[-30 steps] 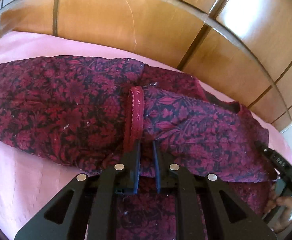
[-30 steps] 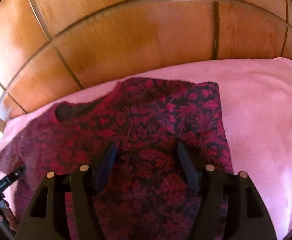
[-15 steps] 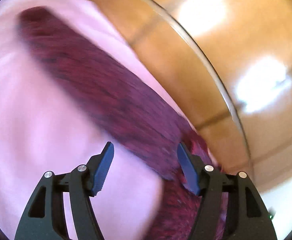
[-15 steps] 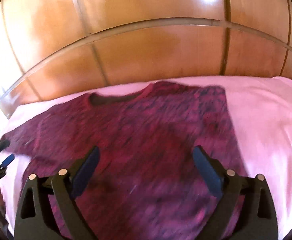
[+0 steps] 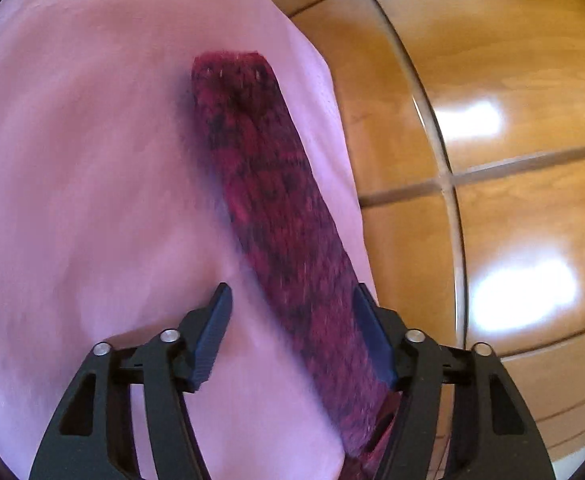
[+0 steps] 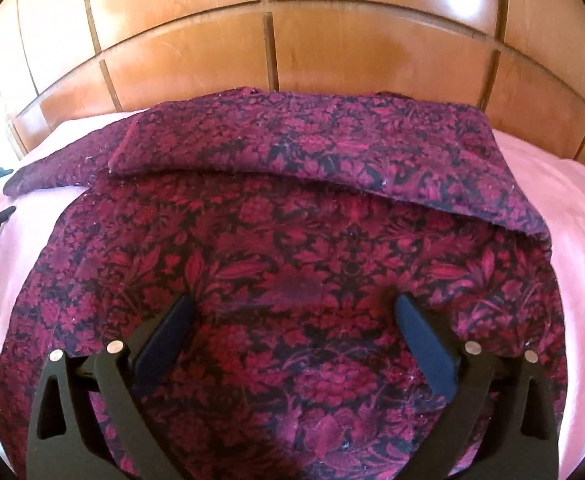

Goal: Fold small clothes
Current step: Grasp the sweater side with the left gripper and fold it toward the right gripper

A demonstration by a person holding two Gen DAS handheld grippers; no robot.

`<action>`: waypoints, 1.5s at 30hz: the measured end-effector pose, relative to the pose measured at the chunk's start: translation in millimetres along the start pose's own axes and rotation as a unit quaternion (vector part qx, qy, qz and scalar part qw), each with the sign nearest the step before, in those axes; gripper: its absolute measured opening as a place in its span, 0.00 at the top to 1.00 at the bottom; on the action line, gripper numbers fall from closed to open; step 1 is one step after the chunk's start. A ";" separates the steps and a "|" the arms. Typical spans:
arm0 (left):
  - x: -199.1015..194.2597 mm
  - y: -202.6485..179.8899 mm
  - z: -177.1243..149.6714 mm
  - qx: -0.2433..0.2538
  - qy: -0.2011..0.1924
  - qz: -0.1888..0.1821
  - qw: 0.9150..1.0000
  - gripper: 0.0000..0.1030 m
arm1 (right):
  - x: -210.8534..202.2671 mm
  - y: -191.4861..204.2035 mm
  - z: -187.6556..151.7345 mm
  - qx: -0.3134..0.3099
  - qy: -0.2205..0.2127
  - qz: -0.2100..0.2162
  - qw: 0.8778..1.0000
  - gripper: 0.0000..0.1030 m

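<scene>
Crimson floral top (image 6: 292,240) lies spread on the pink sheet (image 6: 564,200), up against the wood headboard (image 6: 332,40), with one sleeve folded across its upper part. Right gripper (image 6: 292,316) hangs over the middle of it, jaws opening wide, nothing pinched. Left gripper (image 5: 292,300) is over the other sleeve (image 5: 268,200), jaws closing, cloth running between them but not clamped.

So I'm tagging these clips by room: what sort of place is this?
Most likely a bedroom. A dark red floral garment lies spread on a pink sheet, as on a bed, and right behind it stands a glossy panelled wooden board that looks like a headboard, though it could be a wardrobe front.
</scene>
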State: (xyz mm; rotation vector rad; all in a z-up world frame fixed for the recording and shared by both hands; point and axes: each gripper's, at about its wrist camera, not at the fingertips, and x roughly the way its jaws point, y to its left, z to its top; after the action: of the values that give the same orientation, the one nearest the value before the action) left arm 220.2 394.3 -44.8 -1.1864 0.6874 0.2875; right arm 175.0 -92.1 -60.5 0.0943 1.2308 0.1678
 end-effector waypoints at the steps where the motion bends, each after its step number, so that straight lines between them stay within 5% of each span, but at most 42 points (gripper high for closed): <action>1: 2.7 -1.1 4.1 0.000 -0.001 0.008 1.000 0.52 | 0.3 -0.7 0.5 0.001 -0.001 0.002 1.000 0.02; 7: 18.7 -3.6 18.2 0.002 -0.003 0.045 0.999 0.85 | 4.0 -0.4 -1.0 -0.001 -0.003 -0.001 1.000 0.02; 11: 12.9 -19.9 11.8 0.039 -0.017 0.045 0.998 0.88 | 3.9 -3.5 -2.0 0.002 -0.003 0.003 1.000 0.02; 14: 11.2 -56.4 -12.9 0.122 -0.018 0.035 0.992 0.88 | 4.1 -3.7 -2.1 0.002 -0.004 0.005 1.000 0.02; 20: 15.5 -128.6 -93.4 0.276 0.002 -0.002 0.961 0.88 | 4.1 -3.6 -1.9 0.003 -0.004 0.006 1.000 0.02; 27: 51.7 -178.2 -207.5 0.422 0.075 -0.004 0.904 0.86 | 1.8 -6.1 -1.2 0.008 -0.006 0.013 1.000 0.02; 29: 62.8 -180.2 -227.0 0.434 0.091 0.005 0.896 0.74 | 1.2 -6.9 -1.1 0.009 -0.007 0.015 1.000 0.02; 31: 67.8 -178.2 -244.2 0.446 0.104 0.015 0.889 0.48 | 0.5 -8.0 -1.2 0.012 -0.008 0.018 1.000 0.02; 34: 59.9 -174.2 -252.7 0.448 0.094 0.017 0.889 0.44 | -1.6 -9.9 -1.1 0.017 -0.009 0.023 1.000 0.02; 39: 28.5 -154.9 -253.6 0.420 0.057 0.018 0.906 0.44 | -5.3 -15.8 1.3 0.025 -0.007 0.033 0.999 0.02; 40: 24.3 -149.0 -254.7 0.417 0.048 0.029 0.907 0.44 | -8.4 -17.1 4.2 0.030 -0.007 0.035 0.999 0.05; 42: 15.1 -134.3 -253.7 0.407 0.034 0.051 0.911 0.44 | -17.9 -26.2 17.0 0.075 -0.016 0.080 0.994 0.33; 45: 23.9 -116.1 -248.8 0.377 0.049 0.081 0.922 0.44 | -21.6 -27.2 49.5 0.129 -0.026 0.159 0.978 0.39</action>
State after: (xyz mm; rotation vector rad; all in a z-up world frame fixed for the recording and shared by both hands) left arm 217.6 119.5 -23.4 -0.4081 0.8802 0.0792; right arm 216.8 -121.8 -28.5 0.5204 1.1740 0.2798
